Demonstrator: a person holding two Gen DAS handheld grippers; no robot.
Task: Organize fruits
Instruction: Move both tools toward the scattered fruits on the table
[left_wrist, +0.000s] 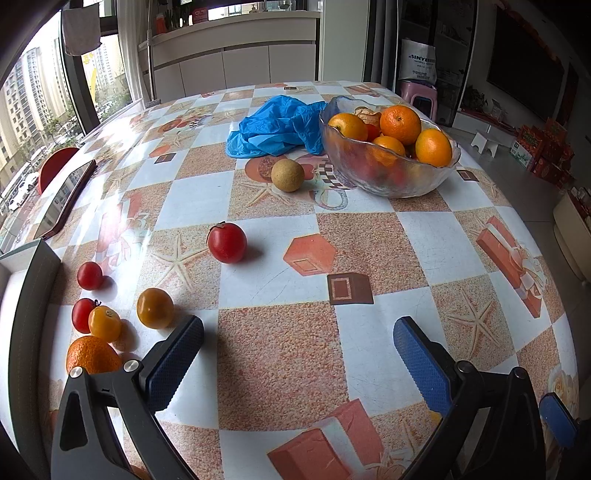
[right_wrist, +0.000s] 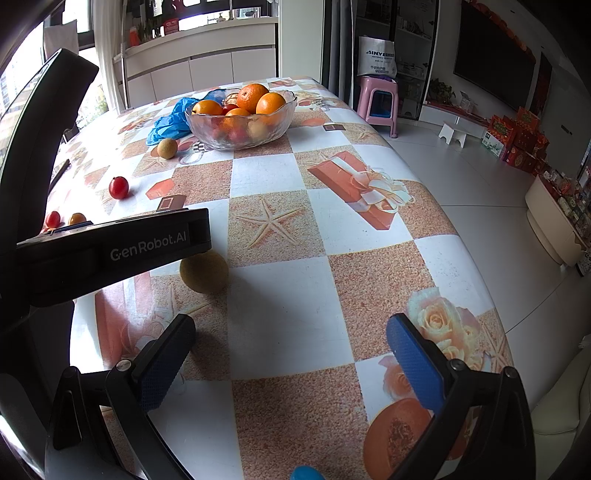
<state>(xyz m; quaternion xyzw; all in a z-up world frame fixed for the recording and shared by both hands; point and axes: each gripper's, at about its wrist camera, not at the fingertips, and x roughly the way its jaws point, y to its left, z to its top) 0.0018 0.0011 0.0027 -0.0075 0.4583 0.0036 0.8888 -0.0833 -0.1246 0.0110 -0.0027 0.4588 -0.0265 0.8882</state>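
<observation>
A glass bowl (left_wrist: 391, 173) holds several oranges (left_wrist: 400, 118) at the far right of the table; it also shows in the right wrist view (right_wrist: 240, 133). Loose on the table lie a brown round fruit (left_wrist: 287, 175), a large red tomato (left_wrist: 226, 242), small red tomatoes (left_wrist: 89, 275), two yellow tomatoes (left_wrist: 154, 308) and an orange (left_wrist: 92, 355). My left gripper (left_wrist: 295, 354) is open and empty, just right of the yellow tomato. My right gripper (right_wrist: 291, 354) is open and empty above the table. A second brown fruit (right_wrist: 204, 272) lies ahead of it, partly under the left gripper's body (right_wrist: 110, 247).
A crumpled blue plastic bag (left_wrist: 277, 127) lies left of the bowl. A phone (left_wrist: 66, 199) lies near the table's left edge. A pink stool (right_wrist: 378, 103) stands on the floor beyond the table's right side. The table (left_wrist: 369, 354) has a patterned checked cloth.
</observation>
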